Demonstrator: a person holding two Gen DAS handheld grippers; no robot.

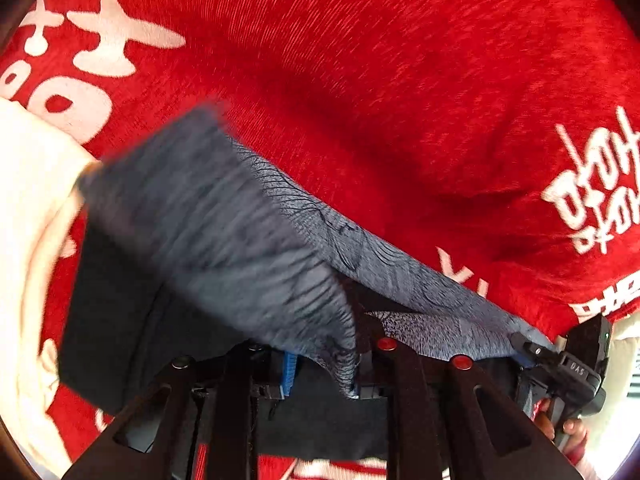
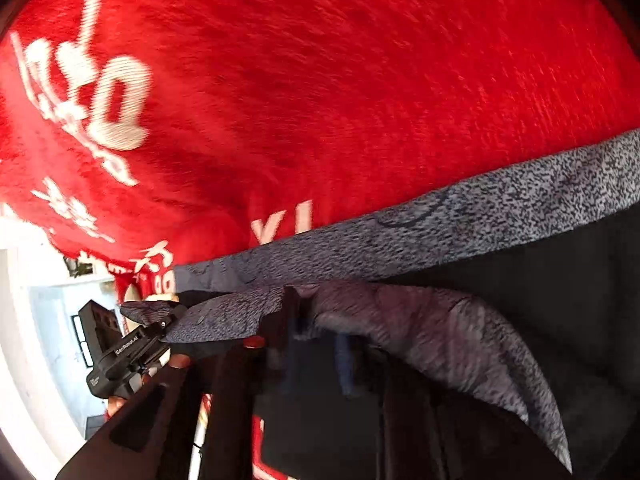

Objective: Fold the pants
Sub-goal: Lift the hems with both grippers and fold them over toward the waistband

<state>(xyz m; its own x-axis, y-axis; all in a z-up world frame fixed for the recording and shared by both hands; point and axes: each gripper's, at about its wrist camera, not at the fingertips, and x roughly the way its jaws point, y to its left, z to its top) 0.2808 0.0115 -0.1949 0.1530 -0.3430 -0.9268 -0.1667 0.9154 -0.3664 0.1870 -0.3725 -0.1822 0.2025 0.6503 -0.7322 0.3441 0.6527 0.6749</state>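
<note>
In the left wrist view, the left gripper (image 1: 320, 376) was clenched on a bunched corner of the grey patterned pants (image 1: 224, 232), the cloth pinched beside a blue pad at the fingertips. From that pinch the pants rose in a blurred flap toward the upper left, and a taut edge of the same cloth ran to the right, where the right gripper (image 1: 532, 350) held its far end, with the person's fingers wrapped on the handle below. Behind everything lay a red blanket (image 1: 380, 92) printed with white characters, and a cream cloth (image 1: 32, 216) filled the left edge. A dark layer sat under the raised flap. In the right wrist view, the right gripper (image 2: 316, 340) was clenched on a gathered fold of the pants (image 2: 460, 344), which draped down to the right in a curved point. The speckled grey waistband stretched across the frame above dark fabric. At the left, the left gripper (image 2: 168, 320) held the other end of the cloth. The red blanket (image 2: 340, 80) covered the upper frame. No containers appeared in either view.
</note>
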